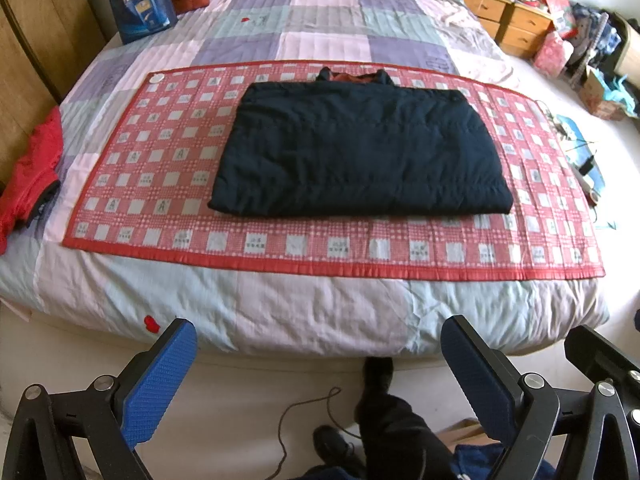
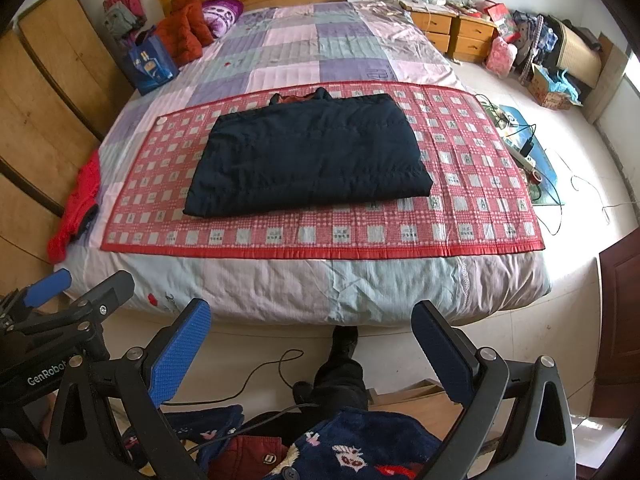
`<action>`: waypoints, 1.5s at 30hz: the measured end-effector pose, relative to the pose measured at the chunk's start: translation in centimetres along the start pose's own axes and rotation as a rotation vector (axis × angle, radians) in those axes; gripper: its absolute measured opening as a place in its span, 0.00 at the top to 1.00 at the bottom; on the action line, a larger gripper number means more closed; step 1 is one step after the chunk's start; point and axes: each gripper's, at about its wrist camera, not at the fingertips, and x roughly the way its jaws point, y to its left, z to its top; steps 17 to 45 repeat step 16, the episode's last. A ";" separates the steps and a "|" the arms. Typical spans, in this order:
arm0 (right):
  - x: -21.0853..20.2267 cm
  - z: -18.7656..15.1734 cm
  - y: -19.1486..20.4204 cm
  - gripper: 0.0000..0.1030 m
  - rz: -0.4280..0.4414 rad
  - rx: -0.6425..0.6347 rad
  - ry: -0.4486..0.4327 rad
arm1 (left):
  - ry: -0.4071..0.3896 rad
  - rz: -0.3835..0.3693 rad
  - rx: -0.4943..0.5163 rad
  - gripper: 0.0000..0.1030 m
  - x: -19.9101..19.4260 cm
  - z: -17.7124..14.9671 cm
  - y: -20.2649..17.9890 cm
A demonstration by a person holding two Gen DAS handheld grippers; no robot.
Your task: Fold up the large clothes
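A dark navy padded jacket lies folded into a flat rectangle on a red checked mat spread across the bed; its collar with an orange-red lining peeks out at the far edge. It also shows in the right wrist view on the mat. My left gripper is open and empty, held back from the bed's foot, above the floor. My right gripper is open and empty, also off the bed, to the right of the left gripper.
A patchwork quilt covers the bed. A red garment hangs at the left edge. A blue bag and red cushions sit far left. Drawers and clutter stand at the right. Cables, clothes and the person's leg are below.
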 end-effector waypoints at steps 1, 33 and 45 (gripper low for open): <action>0.0 -0.1 0.1 0.00 0.000 0.000 0.000 | -0.001 -0.002 0.001 0.02 0.0 0.1 0.1; 0.1 -0.2 1.2 0.00 -0.001 0.004 0.003 | 0.001 0.008 0.001 0.02 0.2 -0.5 1.3; 0.1 -0.2 1.2 0.00 -0.001 0.004 0.003 | 0.001 0.008 0.001 0.02 0.2 -0.5 1.3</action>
